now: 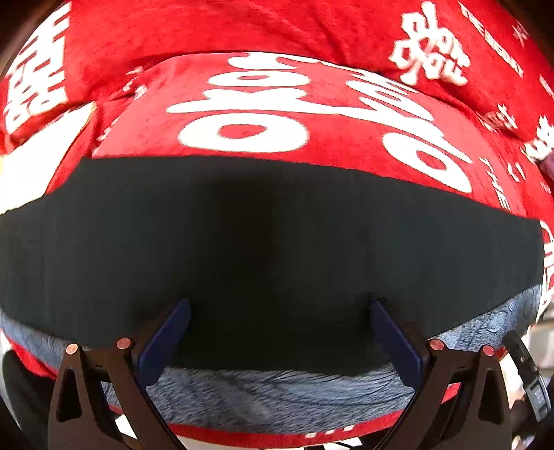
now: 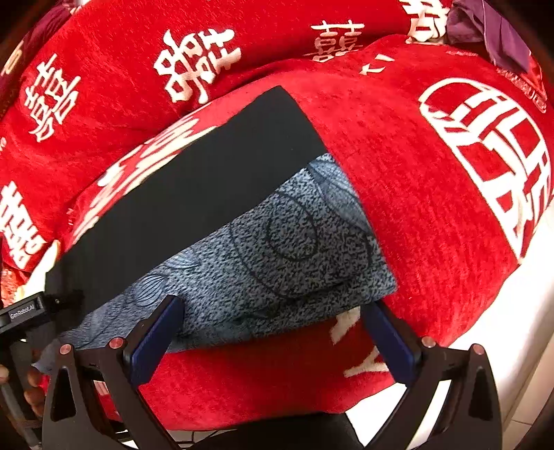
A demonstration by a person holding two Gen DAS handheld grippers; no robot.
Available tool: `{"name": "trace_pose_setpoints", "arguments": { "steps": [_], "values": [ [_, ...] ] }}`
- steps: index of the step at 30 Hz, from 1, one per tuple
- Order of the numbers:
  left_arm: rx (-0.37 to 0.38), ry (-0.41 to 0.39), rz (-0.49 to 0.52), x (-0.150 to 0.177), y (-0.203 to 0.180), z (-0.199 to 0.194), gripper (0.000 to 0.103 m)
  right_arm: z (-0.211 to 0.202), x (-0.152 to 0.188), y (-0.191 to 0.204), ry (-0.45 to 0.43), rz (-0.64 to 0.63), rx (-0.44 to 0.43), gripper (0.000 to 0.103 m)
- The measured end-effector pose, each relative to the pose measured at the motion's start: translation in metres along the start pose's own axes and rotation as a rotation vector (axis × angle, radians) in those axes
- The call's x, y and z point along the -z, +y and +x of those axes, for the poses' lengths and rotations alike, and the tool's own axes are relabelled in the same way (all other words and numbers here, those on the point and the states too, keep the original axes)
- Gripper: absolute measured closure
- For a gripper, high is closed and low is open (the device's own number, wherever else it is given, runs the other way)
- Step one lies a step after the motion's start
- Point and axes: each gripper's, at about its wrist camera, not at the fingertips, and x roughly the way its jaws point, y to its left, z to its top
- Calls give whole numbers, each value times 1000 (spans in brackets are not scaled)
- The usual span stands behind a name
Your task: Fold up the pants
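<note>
The folded pants (image 2: 194, 194) are plain black fabric on top, with speckled blue-grey cloth (image 2: 277, 256) traced with dark circular lines below; the plush red blanket (image 2: 415, 207) carries white Chinese characters; the tongs' pads (image 2: 155, 342) are dark blue.

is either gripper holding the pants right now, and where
Neither. The left gripper and right gripper are both open, poised over the folded pants with nothing between their fingers.

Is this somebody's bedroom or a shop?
Probably a home, maybe a bed or sofa. Folded black and speckled blue-grey pants lie on a soft red blanket with white lettering, beside a rumpled purple cloth.
</note>
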Motion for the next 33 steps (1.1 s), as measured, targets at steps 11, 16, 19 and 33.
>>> {"name": "trace_pose_setpoints", "arguments": {
  "steps": [11,16,19,33],
  "values": [
    [-16,-36,39,6,-2,4,0,-3,0,3,-62,-1,-188,7],
    [-23,-39,37,6,-1,4,0,-4,2,-15,-92,90,-252,15],
    [-32,-39,31,6,-3,4,0,-3,-7,-19,-125,113,-265,19],
    [-57,-68,73,5,-8,8,0,-51,-23,43,-291,-48,-54,89]
  ]
}}
